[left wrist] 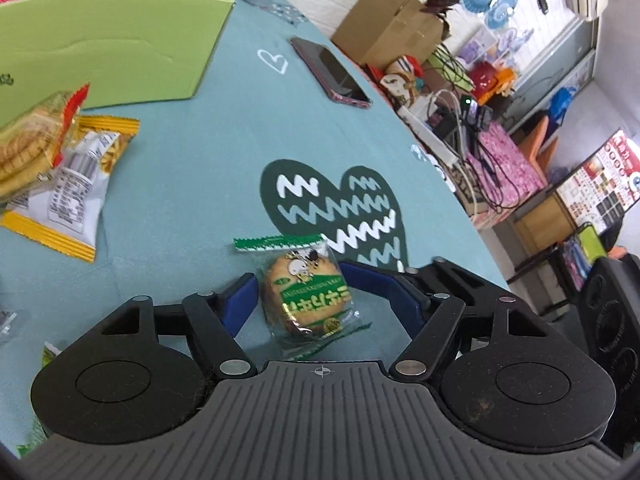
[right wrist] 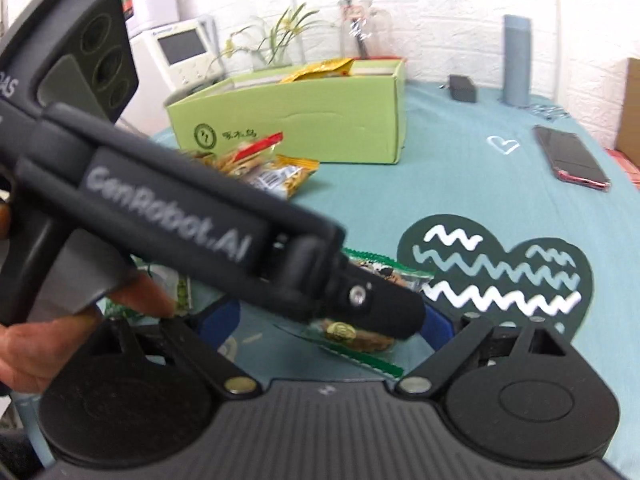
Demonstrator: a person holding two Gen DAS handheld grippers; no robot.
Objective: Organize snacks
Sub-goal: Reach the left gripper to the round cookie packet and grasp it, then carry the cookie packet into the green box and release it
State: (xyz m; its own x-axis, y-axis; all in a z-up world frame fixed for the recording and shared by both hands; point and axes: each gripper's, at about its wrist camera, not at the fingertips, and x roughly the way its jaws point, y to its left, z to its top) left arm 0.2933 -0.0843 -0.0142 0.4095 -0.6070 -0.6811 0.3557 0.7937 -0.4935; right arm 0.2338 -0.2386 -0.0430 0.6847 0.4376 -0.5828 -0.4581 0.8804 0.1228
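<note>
The left gripper [left wrist: 316, 292] hung low over the teal surface [left wrist: 192, 184] with a green-wrapped cookie packet [left wrist: 306, 294] between its blue-padded fingers [left wrist: 240, 300]; the near pad lay just beside the wrapper and the far one stood apart from it, so the jaws were released rather than clamped. Ahead and to its left lay a yellow-edged snack bag [left wrist: 68, 192] with a biscuit pack [left wrist: 28, 148] resting on it, and beyond those stood the green box [left wrist: 120, 44] holding more snacks. A phone [left wrist: 330, 70] lay farther ahead, to its right. The right gripper [right wrist: 332, 320] stood wide open and empty, with the left tool crossing just ahead of it over the same packet
</note>
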